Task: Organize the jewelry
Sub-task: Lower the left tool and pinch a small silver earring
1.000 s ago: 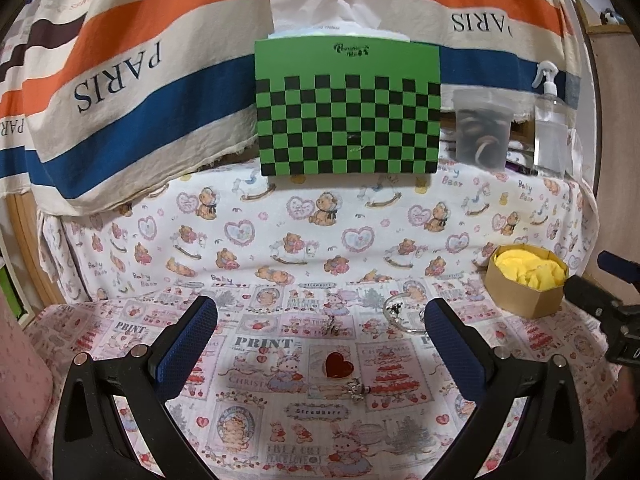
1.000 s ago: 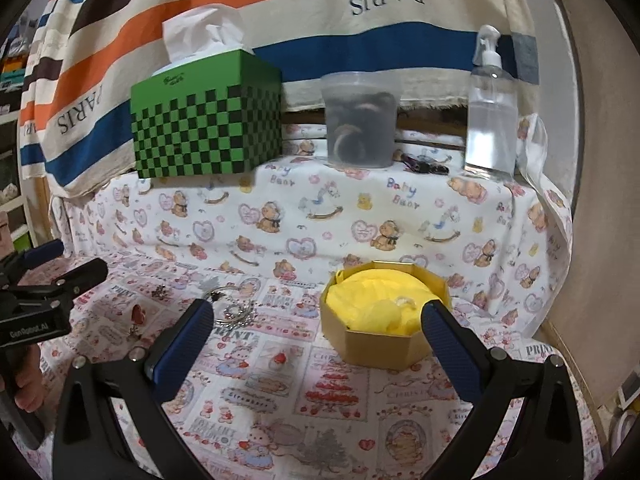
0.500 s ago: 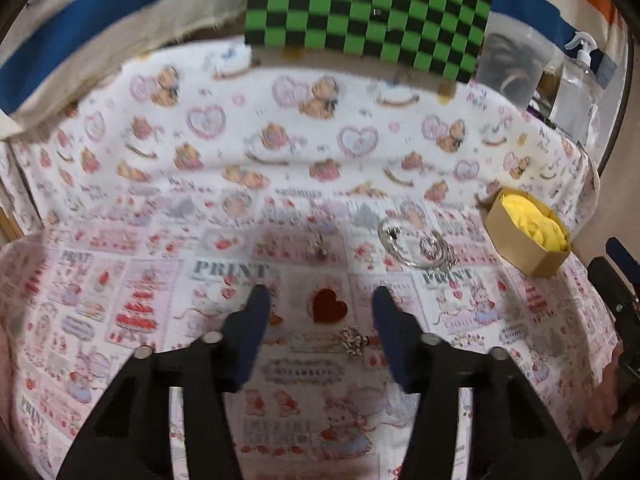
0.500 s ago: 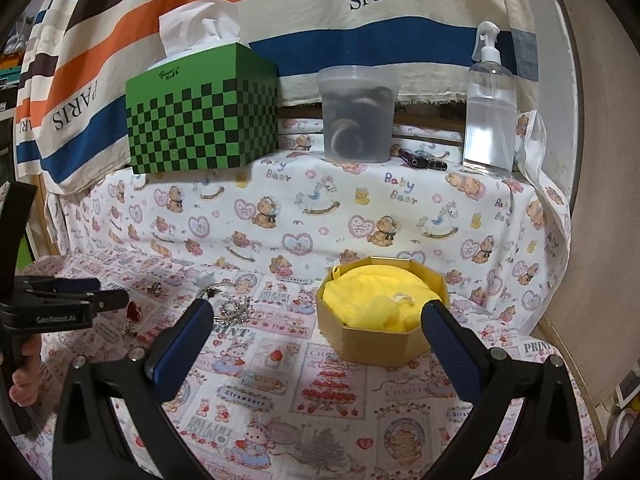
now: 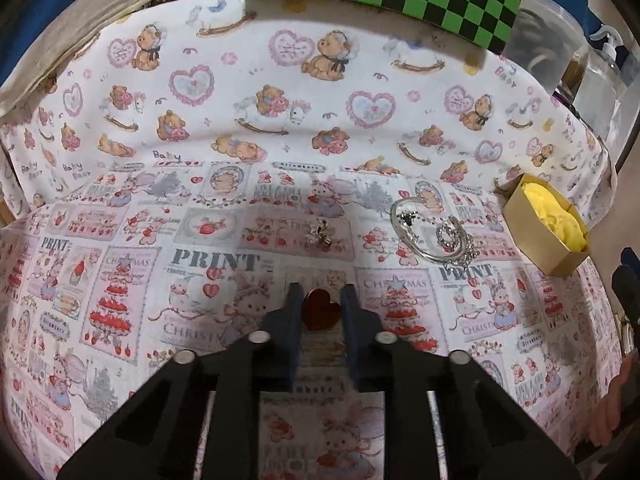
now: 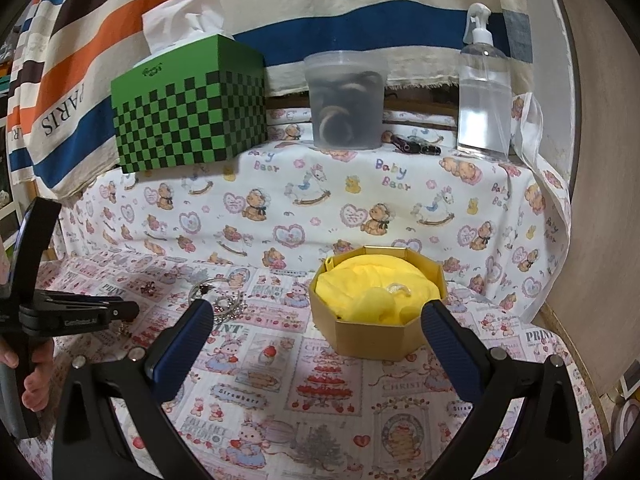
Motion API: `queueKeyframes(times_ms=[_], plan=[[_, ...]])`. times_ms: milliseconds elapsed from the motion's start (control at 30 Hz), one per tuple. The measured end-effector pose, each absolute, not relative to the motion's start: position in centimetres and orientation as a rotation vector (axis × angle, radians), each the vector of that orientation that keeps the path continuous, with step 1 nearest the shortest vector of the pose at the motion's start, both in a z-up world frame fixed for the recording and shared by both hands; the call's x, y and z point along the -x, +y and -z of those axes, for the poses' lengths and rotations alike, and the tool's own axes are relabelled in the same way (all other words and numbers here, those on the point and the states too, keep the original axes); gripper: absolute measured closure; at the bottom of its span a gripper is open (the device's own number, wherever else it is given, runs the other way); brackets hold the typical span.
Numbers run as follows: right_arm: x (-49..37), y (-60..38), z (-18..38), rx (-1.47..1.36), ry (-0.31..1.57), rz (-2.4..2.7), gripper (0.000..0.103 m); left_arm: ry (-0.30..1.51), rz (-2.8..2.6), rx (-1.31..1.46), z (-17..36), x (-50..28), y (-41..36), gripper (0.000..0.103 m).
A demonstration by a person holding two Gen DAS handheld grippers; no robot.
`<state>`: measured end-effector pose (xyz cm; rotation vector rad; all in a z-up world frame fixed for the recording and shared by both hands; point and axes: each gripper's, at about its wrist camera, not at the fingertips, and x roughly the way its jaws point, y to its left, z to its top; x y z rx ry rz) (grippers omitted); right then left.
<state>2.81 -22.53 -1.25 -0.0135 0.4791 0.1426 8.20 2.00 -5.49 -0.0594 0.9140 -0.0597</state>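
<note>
1. Down at the cloth, the left gripper (image 5: 321, 300) points steeply at the printed tablecloth (image 5: 160, 280); its jaws are narrow and closing, with the red heart piece (image 5: 320, 307) between the two blue pads (image 5: 295, 312). The heart fills most of the gap; whether the pads already press on its edges cannot be told from this view.
2. Beyond the heart, further up the cloth, lies a small sparkly charm (image 5: 321, 236), apart from the gripper.
3. To the right of that charm lies a silver bangle (image 5: 416, 236) with a beaded ring piece (image 5: 450, 236) inside its loop; a chain-like cluster touches its lower right edge.
4. Further right stands the gold octagonal box (image 5: 532, 220), lined with yellow cloth (image 5: 556, 220), well apart from the left gripper.
5. Right gripper (image 6: 316, 320): jaws wide, nothing between them. It hangs above the cloth, aimed at the gold octagonal box, whose front wall shows between the fingertips in the right wrist view. A small clear item (image 6: 398, 289) rests on the yellow cloth.
6. Right wrist view, left edge: the left gripper's black body, held by a hand (image 6: 34, 384), with the bangle just past its tip.
7. Raised ledge at the back: green checkered tissue box (image 6: 188, 120), translucent tub (image 6: 346, 100) holding dark rings, dark clip-like item (image 6: 414, 146), clear spray bottle (image 6: 484, 100). Striped "PARIS" fabric (image 6: 360, 12) hangs behind.
</note>
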Motion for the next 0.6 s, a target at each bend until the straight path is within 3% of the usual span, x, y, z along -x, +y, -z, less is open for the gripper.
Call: queueKeyframes(times_ms=[167,200,600], plan=[[-2.8,-22.7,1.3,0.006,0.481,-0.139,0.000,0.909,0.061,0.142,5.1,-7.8,3.0,0.093],[-2.8,-22.7,1.3,0.007,0.482,-0.140,0.000,0.902,0.067,0.165,5.0,-7.7,3.3,0.098],[-3.1,-23.3,1.3,-0.023,0.510,-0.144,0.000,0.793,0.102,0.242,2.8,-6.0,5.1,0.099]])
